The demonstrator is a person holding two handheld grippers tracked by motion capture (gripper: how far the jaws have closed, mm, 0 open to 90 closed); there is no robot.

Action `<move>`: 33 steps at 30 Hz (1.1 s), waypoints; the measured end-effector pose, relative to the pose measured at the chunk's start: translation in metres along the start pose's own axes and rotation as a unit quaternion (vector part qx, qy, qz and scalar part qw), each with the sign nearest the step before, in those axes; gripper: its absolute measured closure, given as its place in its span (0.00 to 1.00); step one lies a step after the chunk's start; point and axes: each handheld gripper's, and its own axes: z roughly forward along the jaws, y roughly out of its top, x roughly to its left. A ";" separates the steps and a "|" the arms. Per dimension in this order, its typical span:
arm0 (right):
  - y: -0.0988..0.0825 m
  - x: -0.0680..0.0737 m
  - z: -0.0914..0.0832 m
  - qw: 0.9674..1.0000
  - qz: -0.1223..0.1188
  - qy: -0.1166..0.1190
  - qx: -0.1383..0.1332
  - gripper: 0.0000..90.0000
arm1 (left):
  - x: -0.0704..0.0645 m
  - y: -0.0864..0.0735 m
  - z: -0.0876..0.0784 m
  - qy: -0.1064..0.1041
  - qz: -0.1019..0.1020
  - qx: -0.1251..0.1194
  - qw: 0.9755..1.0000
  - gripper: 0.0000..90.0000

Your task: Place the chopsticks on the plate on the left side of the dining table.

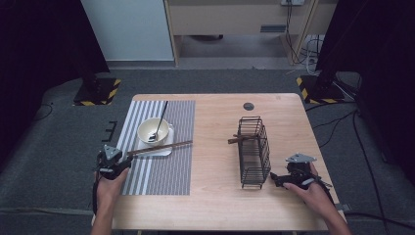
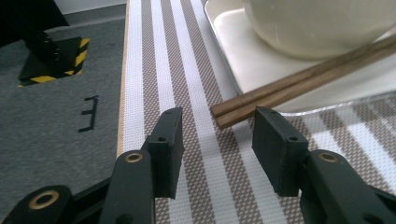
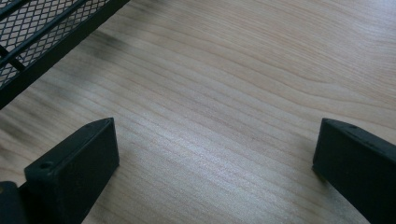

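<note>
Table [image 1: 215, 186]: pale wood, smooth, matt, visible grain. Placemat [image 2: 196, 93]: coarse woven cloth, striped; chopsticks [image 2: 299, 81]: dark wood, satin; bowl [image 2: 317, 23] and tray [image 2: 243, 56]: glossy, ceramic-looking. Basket [image 1: 254, 152]: black wire and mesh metal; left gripper [image 2: 217, 140] pads: matt black plastic.

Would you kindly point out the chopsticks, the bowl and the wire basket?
chopsticks [image 2: 299, 81], left gripper view, mid-length of the pair.
bowl [image 1: 146, 129], high view, left rim.
wire basket [image 1: 255, 171], high view, near end.
</note>
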 end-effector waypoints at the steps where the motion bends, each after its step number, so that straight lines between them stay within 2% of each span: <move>1: 0.000 0.000 0.000 1.000 0.000 0.000 0.000 0.00 | 0.000 0.000 0.001 0.001 0.001 0.001 1.000 0.58; 33: 0.002 0.001 0.002 1.000 0.000 0.001 0.000 0.00 | 0.003 0.003 0.009 0.006 0.015 0.009 1.000 0.57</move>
